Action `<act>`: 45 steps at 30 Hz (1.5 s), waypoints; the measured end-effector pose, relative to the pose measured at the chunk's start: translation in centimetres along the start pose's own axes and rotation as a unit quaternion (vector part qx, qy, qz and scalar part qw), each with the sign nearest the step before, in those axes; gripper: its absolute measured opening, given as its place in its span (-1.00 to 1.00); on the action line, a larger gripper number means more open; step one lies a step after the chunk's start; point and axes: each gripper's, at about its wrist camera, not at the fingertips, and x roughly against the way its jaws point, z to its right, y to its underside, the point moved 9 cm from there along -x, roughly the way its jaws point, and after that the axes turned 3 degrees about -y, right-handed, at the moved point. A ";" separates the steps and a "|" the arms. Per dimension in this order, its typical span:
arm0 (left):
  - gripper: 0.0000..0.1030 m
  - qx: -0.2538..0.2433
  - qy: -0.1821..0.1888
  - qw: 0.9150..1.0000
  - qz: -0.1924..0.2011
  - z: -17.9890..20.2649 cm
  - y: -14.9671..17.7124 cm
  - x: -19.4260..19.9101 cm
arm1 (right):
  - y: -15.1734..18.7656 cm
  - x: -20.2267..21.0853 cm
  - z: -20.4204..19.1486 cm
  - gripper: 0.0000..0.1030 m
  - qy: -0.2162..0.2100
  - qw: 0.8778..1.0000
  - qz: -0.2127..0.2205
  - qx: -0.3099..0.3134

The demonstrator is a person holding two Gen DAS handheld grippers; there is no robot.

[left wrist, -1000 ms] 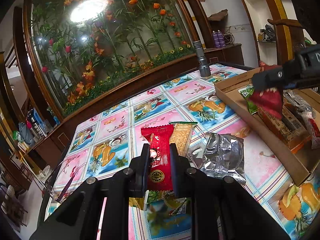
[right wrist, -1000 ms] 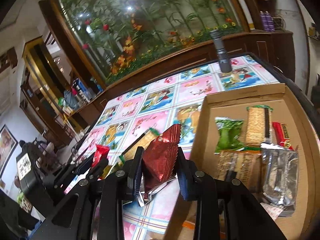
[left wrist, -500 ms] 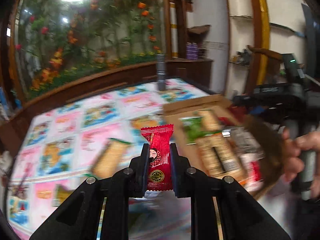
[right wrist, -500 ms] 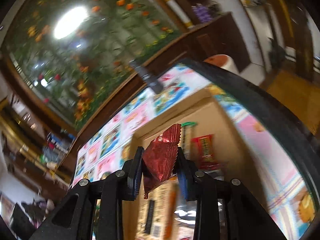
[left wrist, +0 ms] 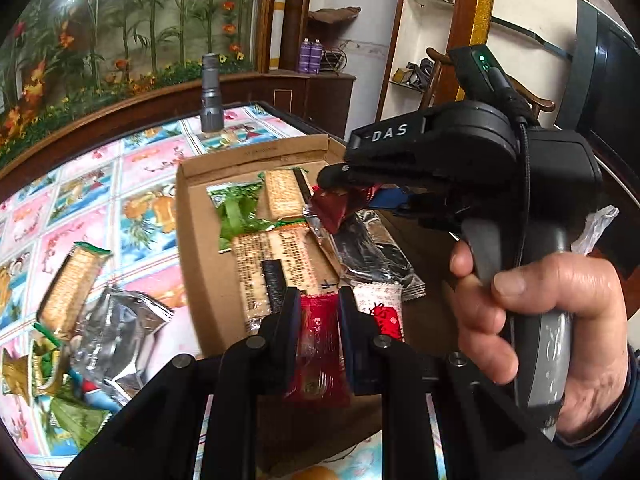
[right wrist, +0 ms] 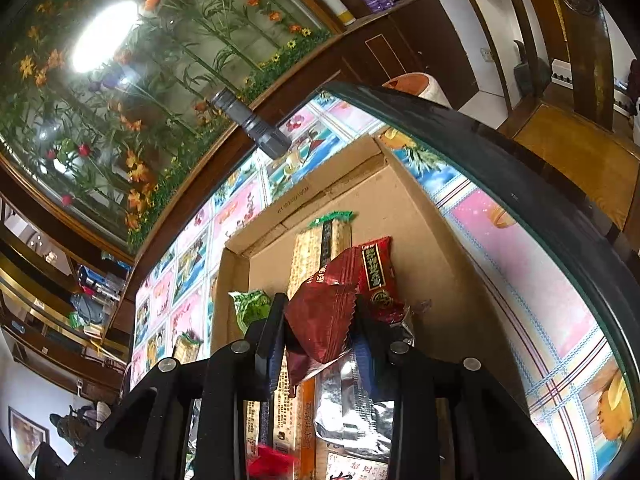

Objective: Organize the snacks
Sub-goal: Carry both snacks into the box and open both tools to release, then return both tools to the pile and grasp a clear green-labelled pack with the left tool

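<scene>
Left wrist view. Left gripper (left wrist: 318, 312) pinches a bright red snack packet (left wrist: 318, 344) between its two pads, the packet upright, hanging above the near edge of a shallow cardboard box (left wrist: 200, 248). The box sits on a table with a patterned cloth (left wrist: 80, 200) of pink and blue squares.

In the box: a green packet (left wrist: 236, 208) at the far left; a cracker pack (left wrist: 282, 194) beside it toward the back wall; a long pale wrapper with printed text and a barcode (left wrist: 276, 268) down the middle; a silver foil pack (left wrist: 372, 252) to its right; a white-and-red packet (left wrist: 382, 308) just beside the left gripper's right finger.

Right gripper (left wrist: 340, 192) reaches in from the right over the middle of the box, gripped by a hand (left wrist: 540, 320), and clamps a dark red packet (left wrist: 336, 204).

Outside the box, on the cloth at left: a cracker pack with green ends (left wrist: 70, 284), a crumpled silver bag (left wrist: 116, 340), some green and gold wrappers (left wrist: 48, 380) partly overlapping. A grey flashlight (left wrist: 211, 92) stands upright at the far side of the table.

Right wrist view. Right gripper (right wrist: 320, 320) squeezes the dark red packet (right wrist: 324, 316), puffed and tilted, above the box (right wrist: 432, 248). Beneath and beyond it: cracker pack (right wrist: 308, 252) against the back wall, a red packet with a dark label (right wrist: 378, 272), green packet (right wrist: 252, 306) at left, silver foil pack (right wrist: 352, 412) and the long printed wrapper (right wrist: 286, 420) near the camera. Right half of the box floor is bare cardboard. Flashlight (right wrist: 250, 124) stands past the box's far corner.
</scene>
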 end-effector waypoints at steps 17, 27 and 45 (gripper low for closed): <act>0.11 -0.021 -0.003 1.000 0.000 -1.1 1.8 3.9 | -1.6 2.2 1.8 0.09 0.069 0.996 0.059 0.003; 0.19 -0.028 0.084 0.993 -0.078 -1.3 9.9 9.3 | -1.8 2.6 0.7 0.10 0.038 0.997 0.063 0.004; -0.39 -0.064 -0.028 0.991 -0.112 -2.6 14.6 8.2 | 0.5 2.0 -6.3 0.10 -0.027 0.990 0.052 0.125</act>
